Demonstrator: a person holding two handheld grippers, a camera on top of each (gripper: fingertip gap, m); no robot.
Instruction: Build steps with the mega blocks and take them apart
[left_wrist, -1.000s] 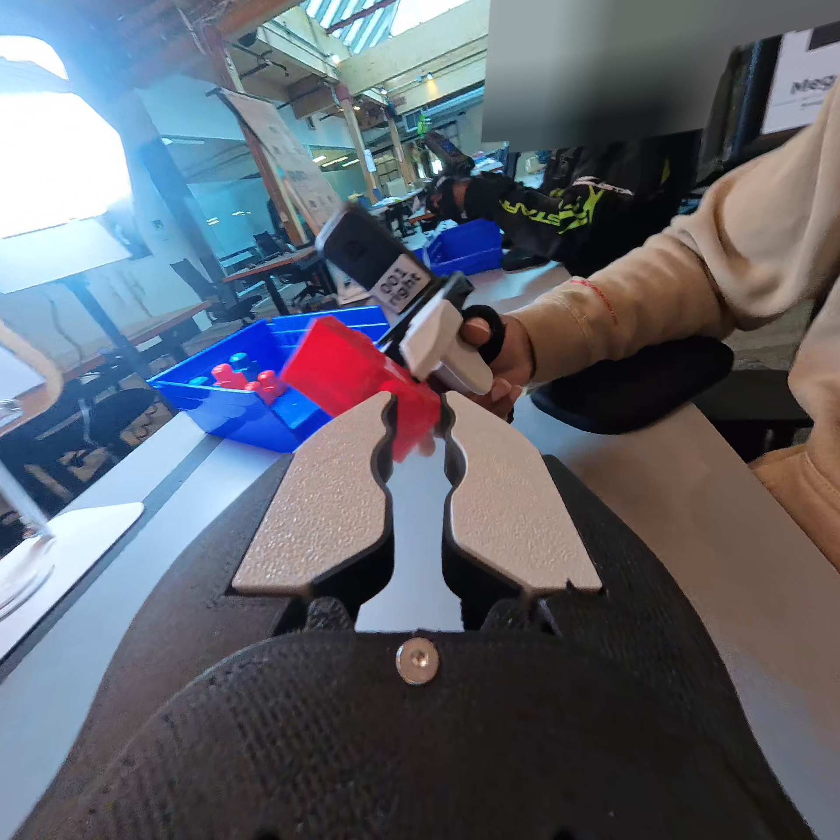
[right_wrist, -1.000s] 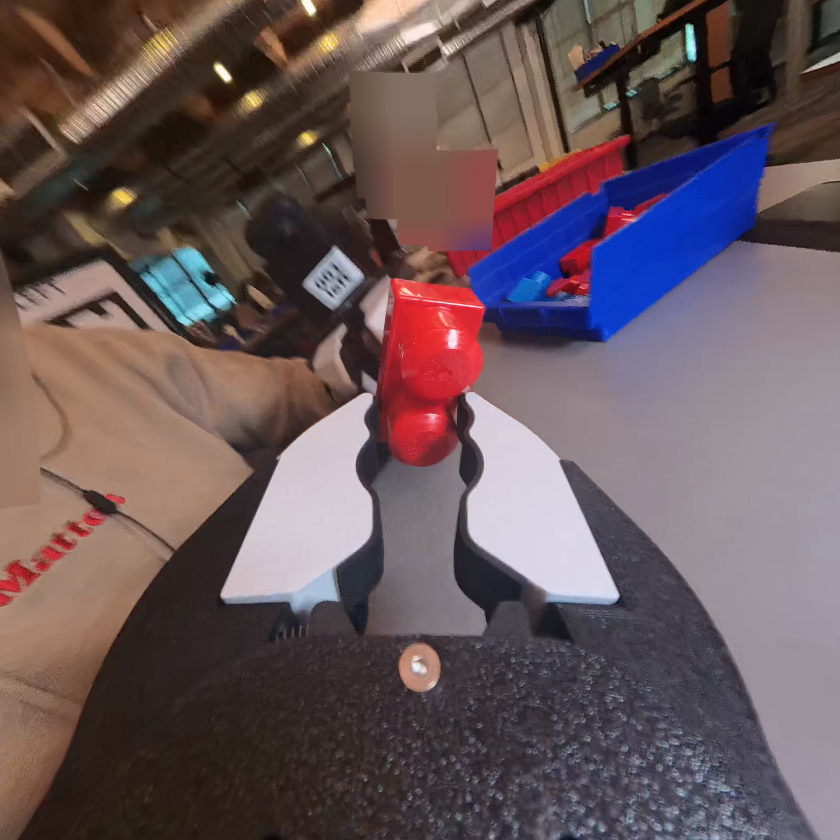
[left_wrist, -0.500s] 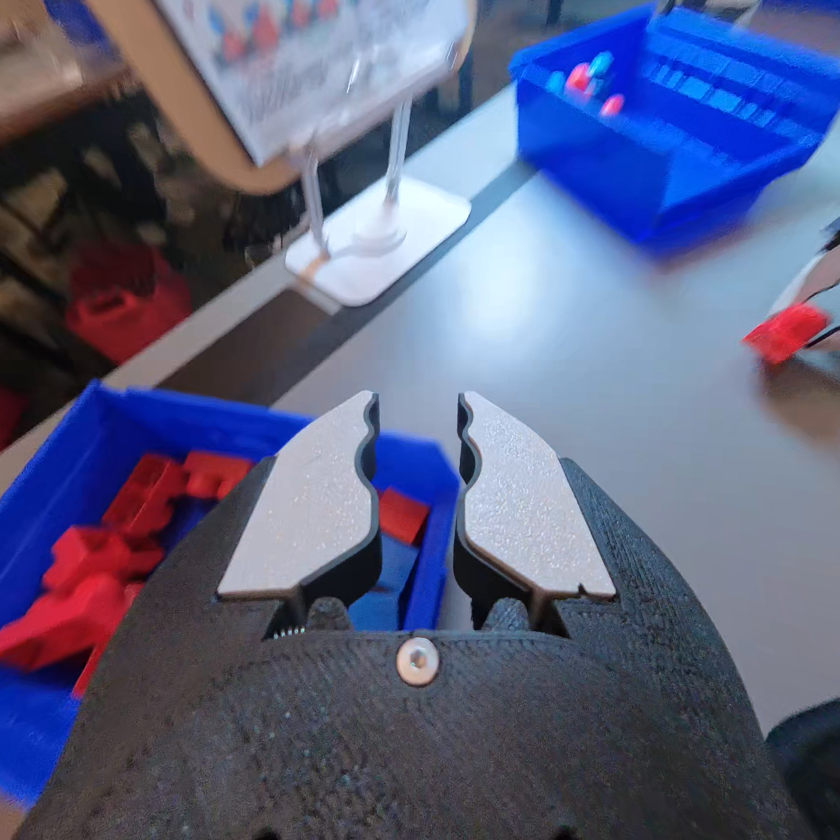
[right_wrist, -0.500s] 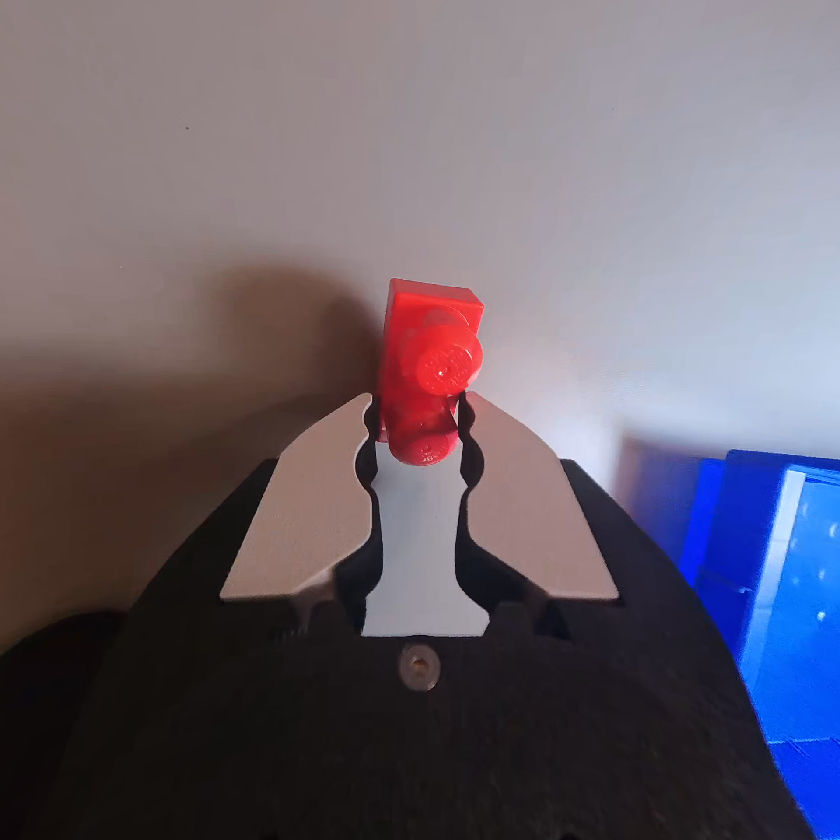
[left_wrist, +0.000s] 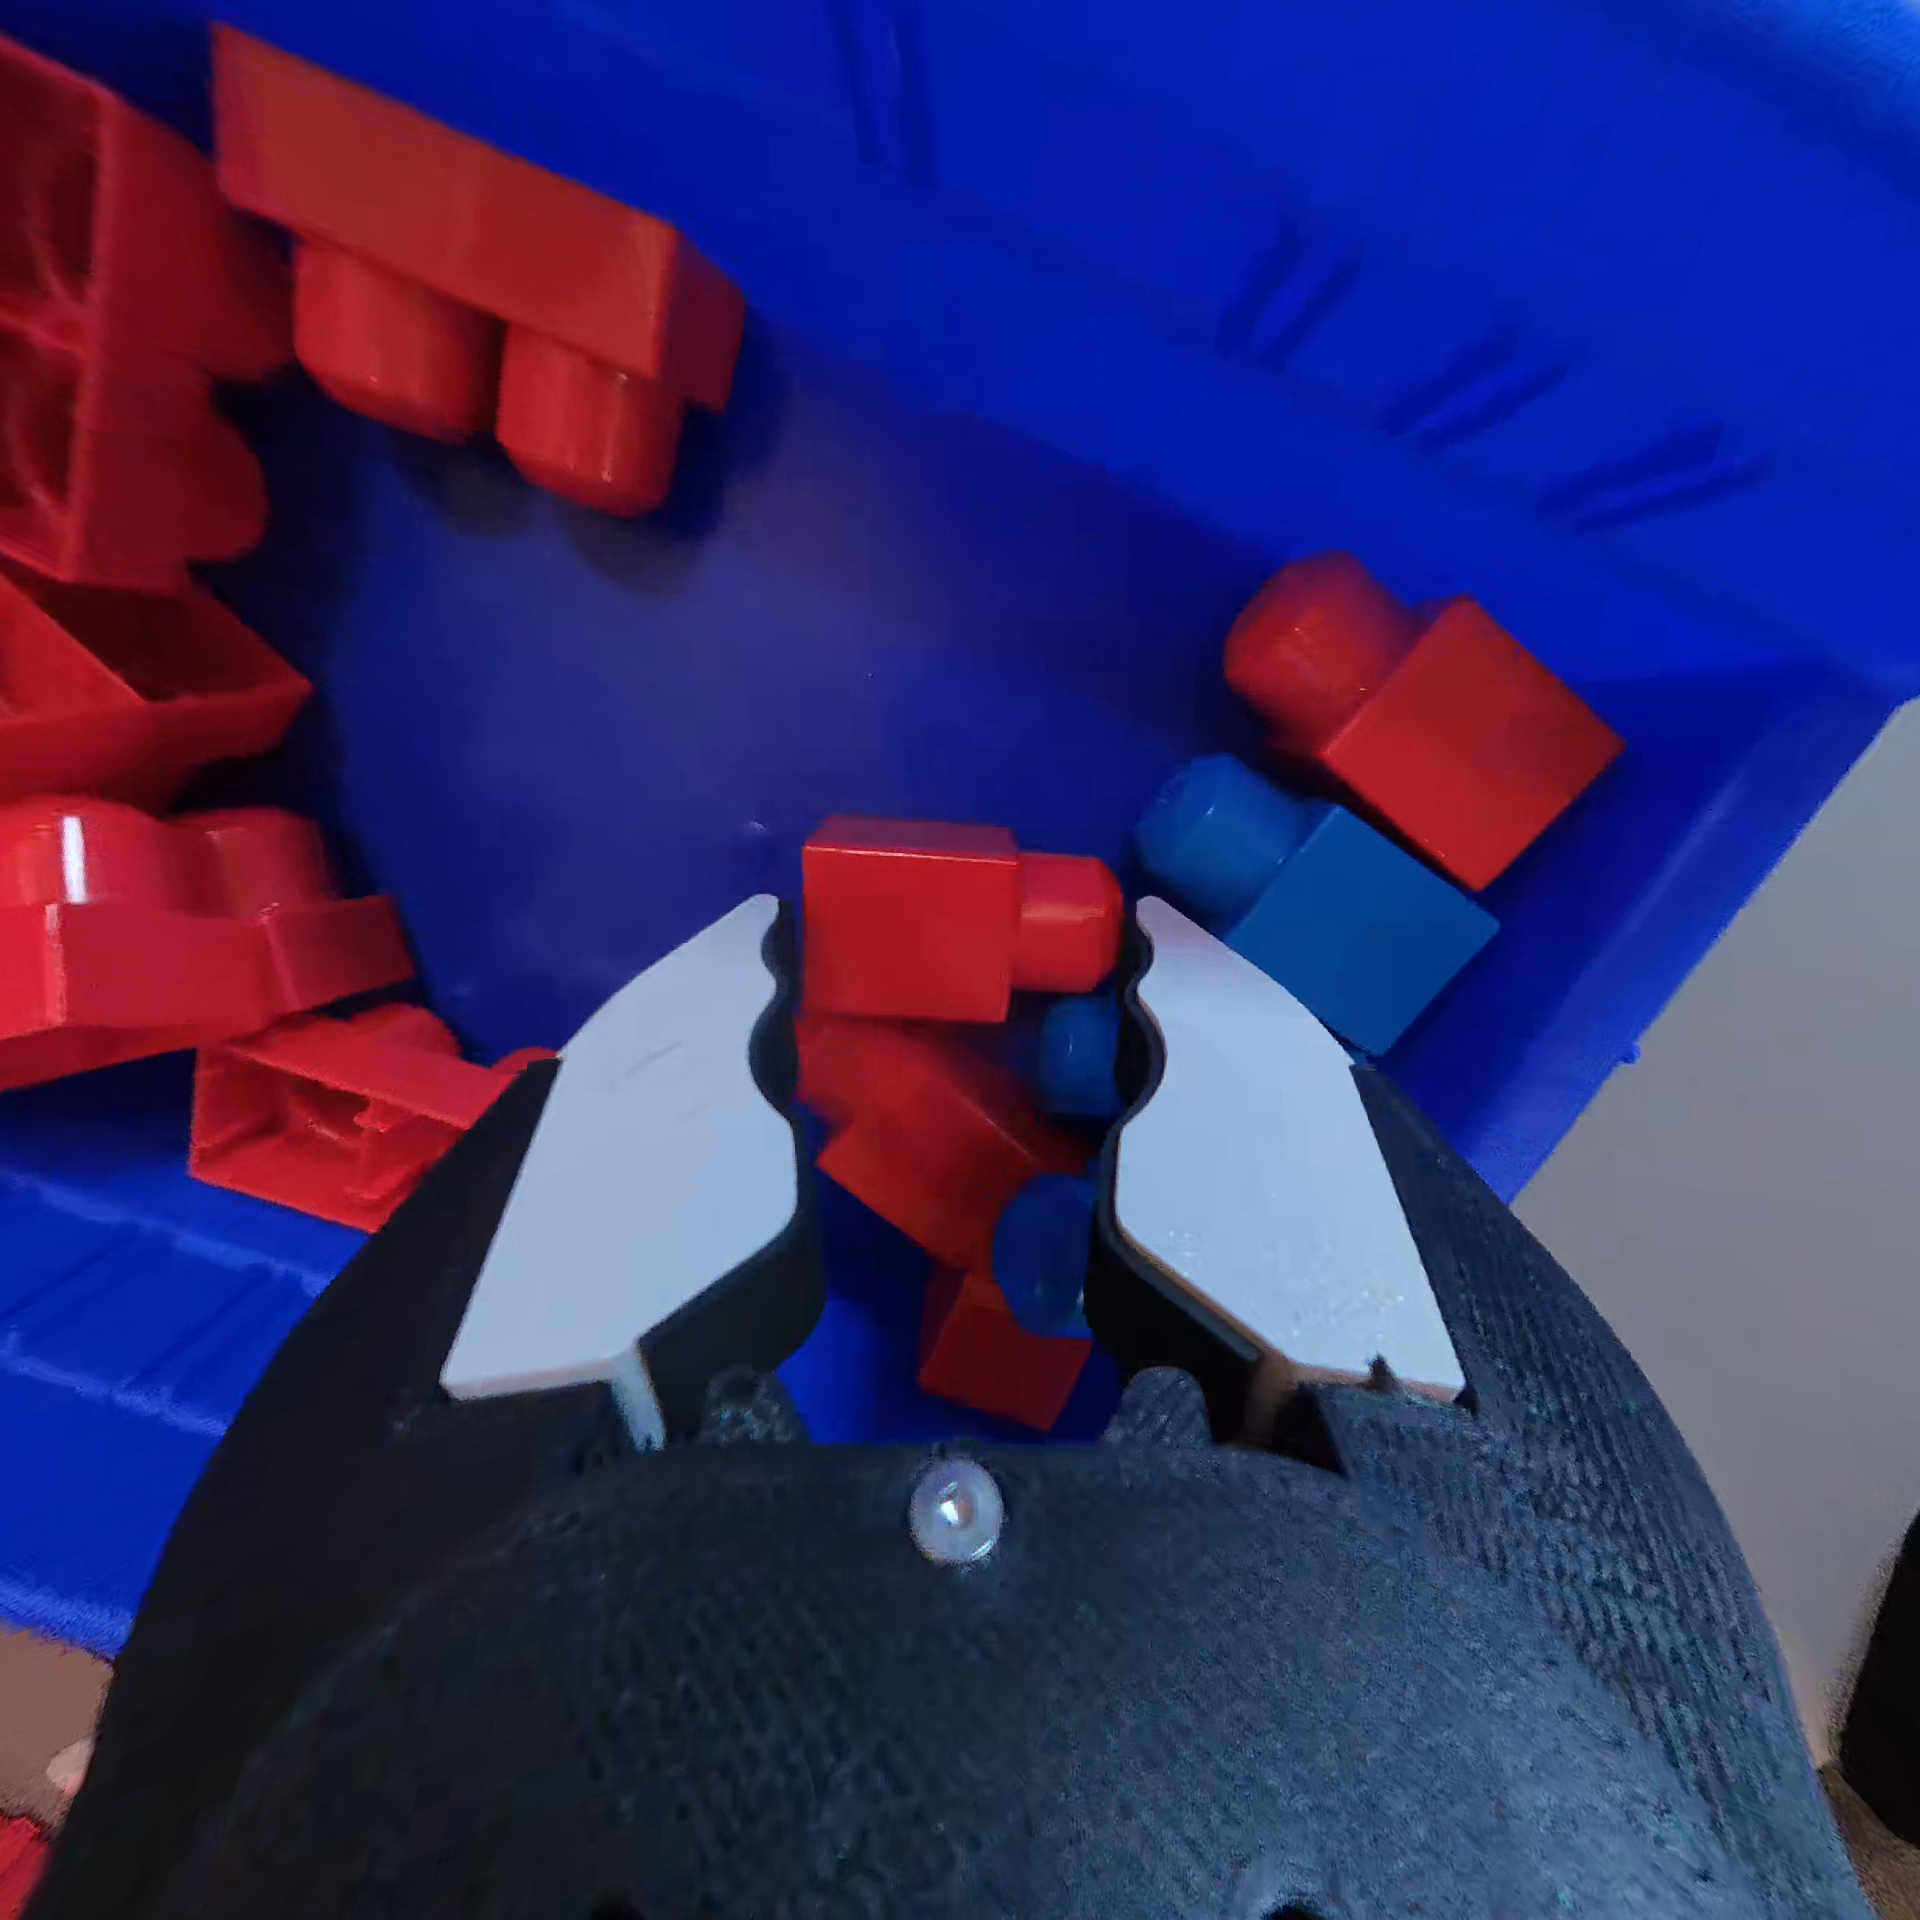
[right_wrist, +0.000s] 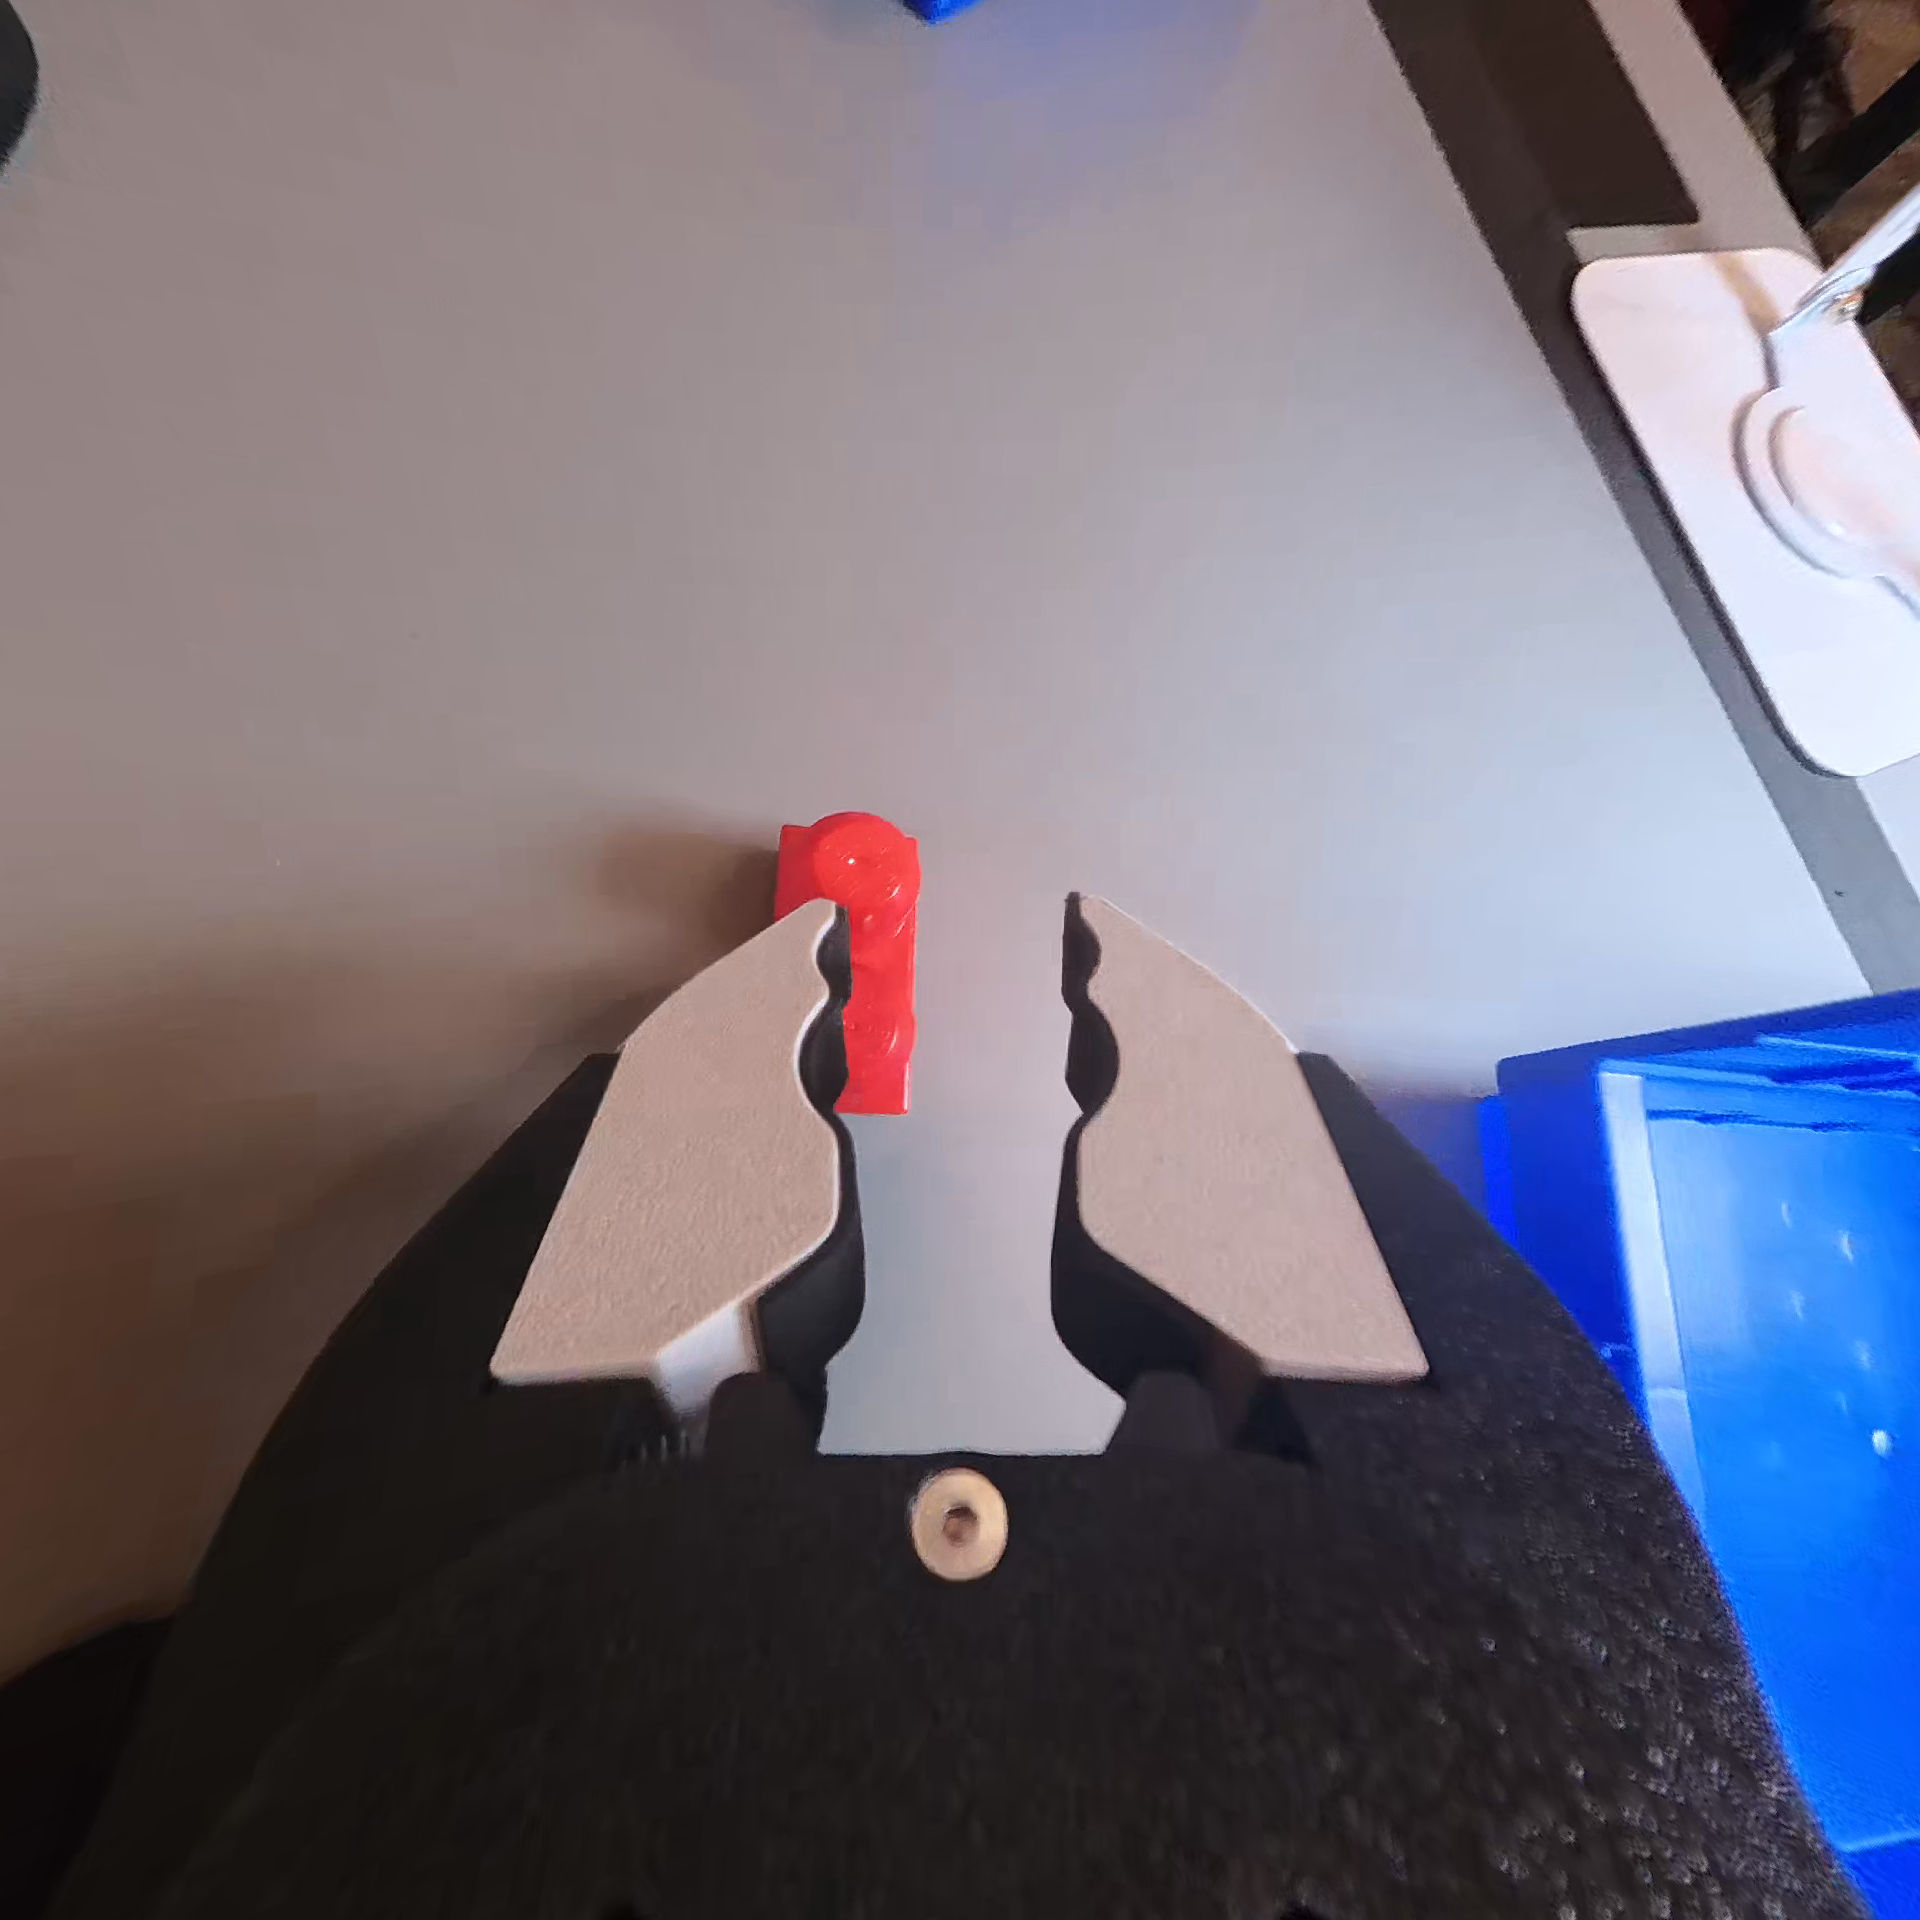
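The red 2-stud block (right_wrist: 871, 971) sits on the grey table (right_wrist: 727, 416), studs facing the right wrist camera, with the right gripper (right_wrist: 951, 914) spread wide around it; its left finger looks to touch or nearly touch the block's side, while the right finger stands clear with bare table between. So that block appears to be set down as the first piece of the steps. The left gripper (left_wrist: 956, 920) is down inside the blue bin (left_wrist: 1143, 208), jaws parted around a red 1-stud block (left_wrist: 940, 920) that lies on its side, stud pointing toward the right finger; both fingertips sit just beside it, and I judge it not yet pinched. The risk here: closing end-to-end on base and rounded stud could let the block squirt out or twist, and the fingers may also snag the red and blue pieces heaped directly beneath. On the table, pulling the right gripper away with its left finger against the block could tip or drag it. Counted: 1 block on the table; in the bin, 1 other red 1-stud block (left_wrist: 1434, 717), 1 blue 1-stud block (left_wrist: 1320, 904), at least 5 larger red pieces at left, and a small mixed heap that is too hidden to count.
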